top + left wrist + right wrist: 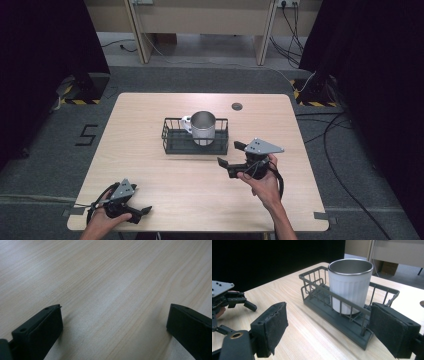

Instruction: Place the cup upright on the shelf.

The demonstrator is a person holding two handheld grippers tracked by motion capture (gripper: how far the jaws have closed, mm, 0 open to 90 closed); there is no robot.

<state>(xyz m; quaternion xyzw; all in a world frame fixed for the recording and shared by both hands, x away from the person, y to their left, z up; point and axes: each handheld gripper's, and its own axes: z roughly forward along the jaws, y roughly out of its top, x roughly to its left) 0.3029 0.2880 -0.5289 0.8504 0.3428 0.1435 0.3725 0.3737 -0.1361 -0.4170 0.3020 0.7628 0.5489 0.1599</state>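
So: metal cup (pixel 203 126) stands upright inside a dark wire basket (pixel 172 136) at the middle of the wooden table (pixel 165 185), toward the basket's right end. A white handle or spout shows at the cup's far-left side, can't tell which.

Right gripper (pixel 231 155) is held by the person's right hand (pixel 260 180) just near-right of the basket, jaws spread wide and empty, pointing left toward it. In the right gripper view the basket (pixel 332 315) sits between and just beyond the jaws, its near corner close to the right-hand jaw, and the cup (pixel 350 282) is behind the basket's wire wall. Touching or not, can't tell.

Left gripper (pixel 142 210) sits at the near-left edge of the table in the left hand (pixel 102 222), well apart from the basket. Jaws spread, nothing between them; the left gripper view has bare wood (pixel 107 290) between the two black jaws.

Around: a small round grommet (pixel 237 106) in the table's far-right area, a "5" mark (pixel 86 135) on the grey floor at left, cables (pixel 345 150) on the floor at right, dark curtains (pixel 40 60) on both sides.
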